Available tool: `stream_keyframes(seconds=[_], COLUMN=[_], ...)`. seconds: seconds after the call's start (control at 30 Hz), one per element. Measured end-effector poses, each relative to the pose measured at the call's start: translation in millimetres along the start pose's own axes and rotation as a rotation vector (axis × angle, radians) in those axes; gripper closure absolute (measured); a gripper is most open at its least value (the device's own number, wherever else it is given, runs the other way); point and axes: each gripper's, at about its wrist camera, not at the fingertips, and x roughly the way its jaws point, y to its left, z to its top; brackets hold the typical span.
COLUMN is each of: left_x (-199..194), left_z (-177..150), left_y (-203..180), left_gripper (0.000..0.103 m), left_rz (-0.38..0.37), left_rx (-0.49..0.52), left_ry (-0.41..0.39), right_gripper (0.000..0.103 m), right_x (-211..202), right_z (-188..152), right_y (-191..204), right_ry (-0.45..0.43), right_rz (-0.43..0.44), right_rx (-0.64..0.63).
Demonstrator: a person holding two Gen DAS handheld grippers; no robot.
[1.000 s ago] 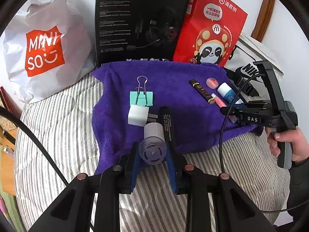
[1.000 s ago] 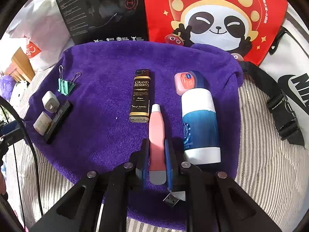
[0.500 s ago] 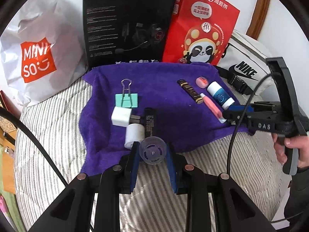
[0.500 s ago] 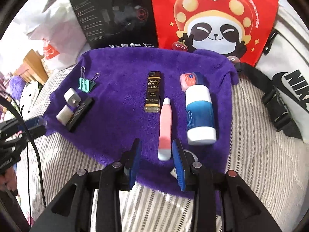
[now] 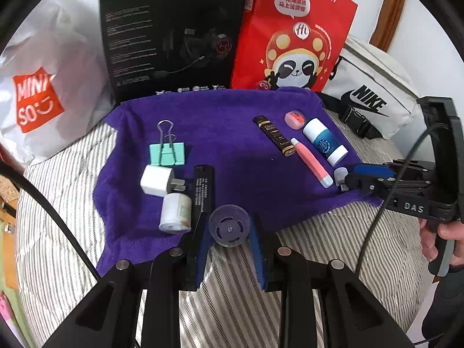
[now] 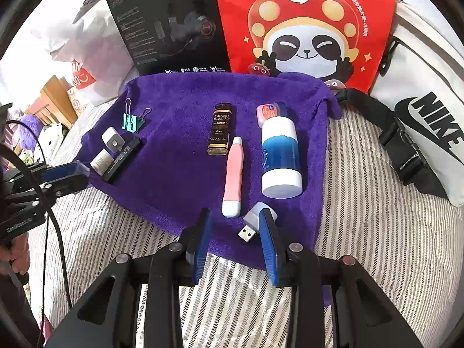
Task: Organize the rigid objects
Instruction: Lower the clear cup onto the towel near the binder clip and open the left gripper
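My left gripper [image 5: 227, 223] is shut on a clear round plastic disc [image 5: 229, 232], held over the near edge of the purple towel [image 5: 226, 133]. Just left of it on the towel lie a white roll [image 5: 175, 213], a black bar [image 5: 204, 187], a white plug [image 5: 156, 180] and a green binder clip [image 5: 167, 152]. My right gripper [image 6: 235, 224] stands open at the towel's near right edge. A small white USB piece [image 6: 252, 226] lies between its fingers, untouched. The pink tube [image 6: 233, 174] lies free just beyond, beside a blue-white bottle [image 6: 280, 156], a dark Grand Reserve bottle [image 6: 221, 129] and a pink tin [image 6: 268, 113].
Behind the towel stand a black headset box [image 5: 174, 37], a red panda bag [image 5: 293, 34] and a white Miniso bag [image 5: 43, 87]. A white Nike bag [image 5: 374, 92] with a black strap lies at the right. The striped bedding [image 5: 237, 284] lies nearest. A person's hand [image 5: 446, 240] holds the right gripper's handle.
My right gripper opened, let go of the pink tube and drew back and up. My left gripper pulled back with the clear disc, leaving the white roll on the towel.
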Motion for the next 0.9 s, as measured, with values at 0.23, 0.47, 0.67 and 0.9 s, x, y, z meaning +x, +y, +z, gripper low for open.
stream_keyframes(seconds=[0.23,0.47,0.67,0.9], left_x=[27.0,57.8,70.9,77.7], left_z=[18.3,30.9,30.3,24.3], left_y=[-2.6,-5.6,-9.8,-19.9], left_gripper=[0.077,0.077,0.077,0.077], left_rz=[0.008,0.016,0.029,0.086], left_rx=[0.007,0.018,0.033,0.093], left_ry=[0.022,0.052,0.069,0.074], right_gripper=[0.068,0.068,0.068,0.067], right_x=[1.2,1.1,1.1,2.2], right_z=[-3.9,-8.6,-10.1,-11.6], right_y=[-7.8,-11.8,-10.3,-12.1], right_ry=[-0.002,-0.006,-0.01,-0.012], right_rz=[0.008,0.017,0.03,0.036], right_rx=[0.003,0.02,0.024,0.033])
